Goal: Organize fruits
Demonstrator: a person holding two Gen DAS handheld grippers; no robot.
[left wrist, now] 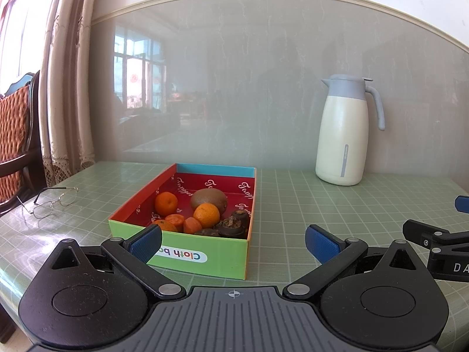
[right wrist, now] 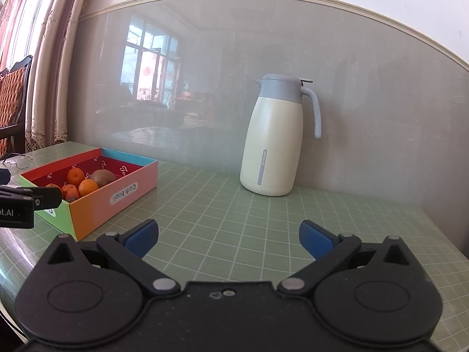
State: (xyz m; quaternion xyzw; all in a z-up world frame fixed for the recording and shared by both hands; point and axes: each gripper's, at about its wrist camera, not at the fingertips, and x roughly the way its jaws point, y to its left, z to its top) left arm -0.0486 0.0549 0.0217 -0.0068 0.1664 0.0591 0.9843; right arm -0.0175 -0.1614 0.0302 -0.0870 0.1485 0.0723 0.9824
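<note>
Left tool (left wrist: pixel 233 242) is hovering wide open and empty, just short of the box (left wrist: pixel 205 256), fruits (left wrist: pixel 206 215) lying dead ahead inside it. Right tool (right wrist: pixel 228 237) is also gaping empty over bare worktop (right wrist: pixel 234 205), box off to its left, so left is nearer; box's long axis is running away toward the wall.

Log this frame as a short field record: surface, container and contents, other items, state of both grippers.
surface: green grid mat on a table
container: open colourful box
contents: oranges, a kiwi, dark brown fruits
other items: cream jug by the wall; glasses left of the box
left gripper: open, empty, facing the box
right gripper: open, empty, over bare mat
</note>
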